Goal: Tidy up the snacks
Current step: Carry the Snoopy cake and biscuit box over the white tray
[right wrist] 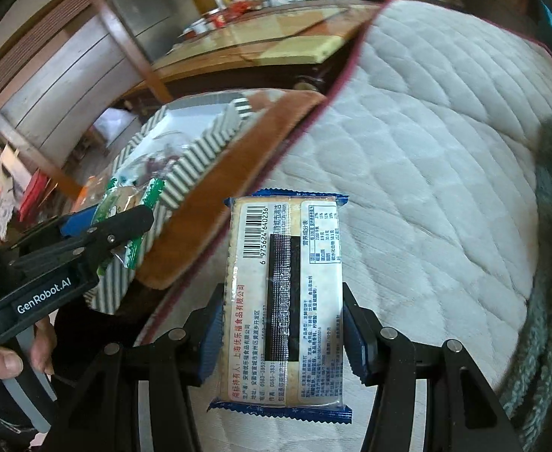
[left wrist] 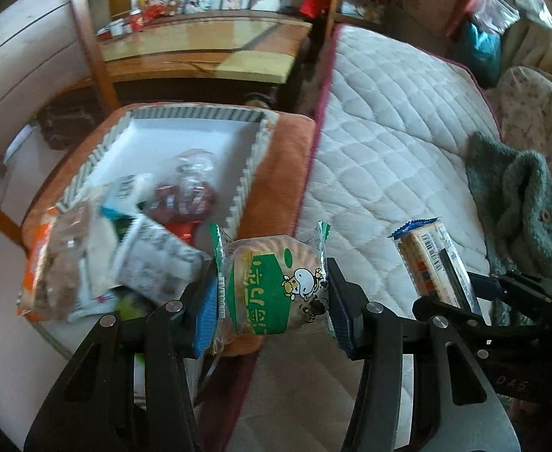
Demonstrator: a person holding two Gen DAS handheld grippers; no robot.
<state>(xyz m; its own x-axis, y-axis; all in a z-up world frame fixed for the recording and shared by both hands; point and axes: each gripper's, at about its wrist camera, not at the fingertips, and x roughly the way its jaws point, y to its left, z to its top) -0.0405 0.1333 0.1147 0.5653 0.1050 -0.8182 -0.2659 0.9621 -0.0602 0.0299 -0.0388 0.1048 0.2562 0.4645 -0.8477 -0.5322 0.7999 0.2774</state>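
Note:
My left gripper point(left wrist: 272, 293) is shut on a round biscuit pack point(left wrist: 272, 286) with a green label and a cow picture, held above the near right corner of a striped box point(left wrist: 249, 173). The box holds several snack packs point(left wrist: 151, 260) at its near end. My right gripper point(right wrist: 283, 331) is shut on a blue-edged rectangular cracker pack point(right wrist: 283, 293), held above the white quilted bed point(right wrist: 426, 188). In the left wrist view the cracker pack point(left wrist: 432, 260) is to the right; in the right wrist view the left gripper point(right wrist: 125, 222) is by the box point(right wrist: 197, 158).
The box rests on an orange-brown cushion point(left wrist: 283, 173) beside the bed point(left wrist: 389, 132). A grey-green fuzzy garment point(left wrist: 520, 203) lies on the bed's right side. A wooden table point(left wrist: 200, 49) with small items stands behind. A wooden chair frame point(left wrist: 87, 37) is at left.

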